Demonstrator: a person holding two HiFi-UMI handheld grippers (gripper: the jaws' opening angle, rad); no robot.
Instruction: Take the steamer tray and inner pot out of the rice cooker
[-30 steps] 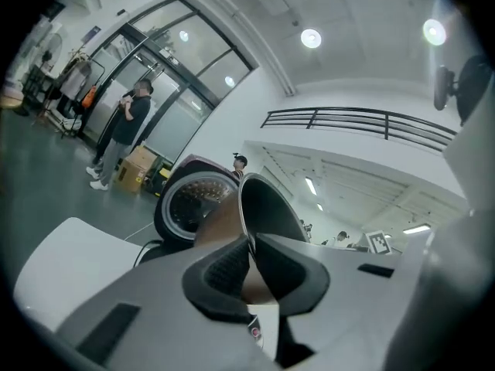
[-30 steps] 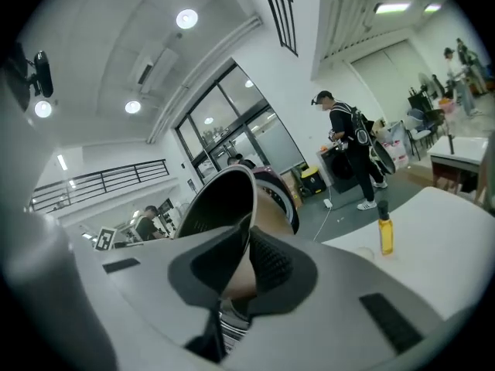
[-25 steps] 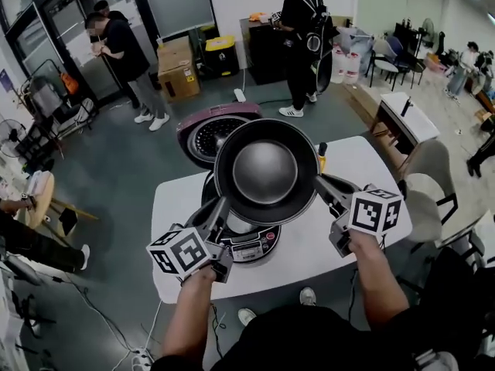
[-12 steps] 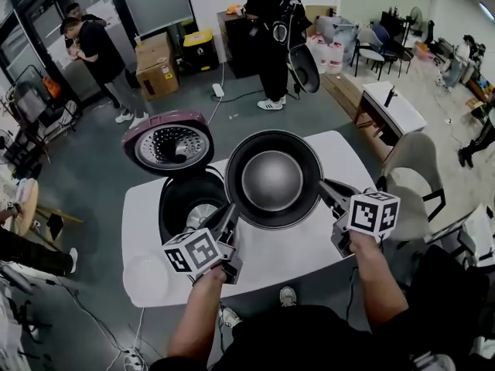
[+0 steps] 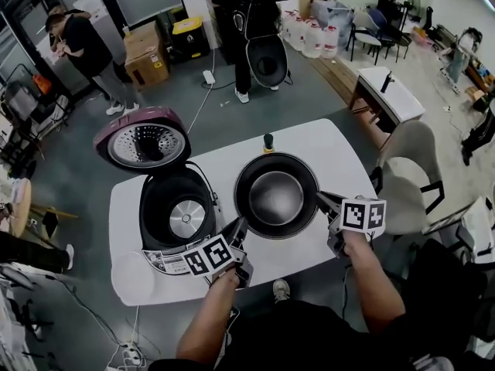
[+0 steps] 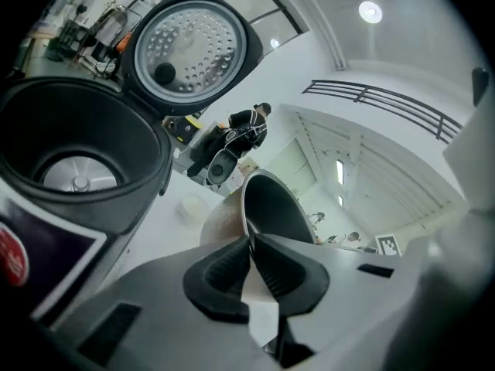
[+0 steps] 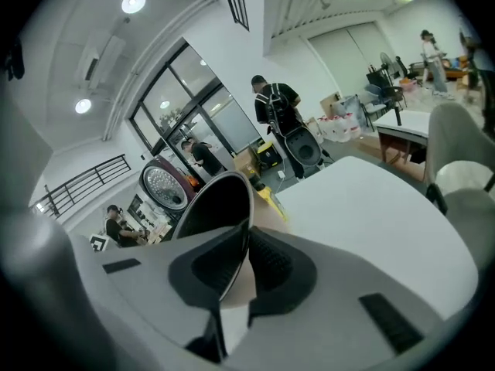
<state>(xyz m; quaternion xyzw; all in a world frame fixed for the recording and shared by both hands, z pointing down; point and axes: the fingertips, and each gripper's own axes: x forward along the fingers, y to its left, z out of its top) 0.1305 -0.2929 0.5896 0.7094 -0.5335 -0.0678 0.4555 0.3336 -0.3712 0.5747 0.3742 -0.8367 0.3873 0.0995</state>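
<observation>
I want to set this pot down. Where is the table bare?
Bare table lies right of the inner pot, out to the edge by the chair, and behind it beside the small upright item. The left half is crowded: the rice cooker fills it, with the left tongs at its front corner.

Inner pot (image 5: 276,195) right of cooker (image 5: 158,199), seemingly on table (image 5: 340,149).
</observation>
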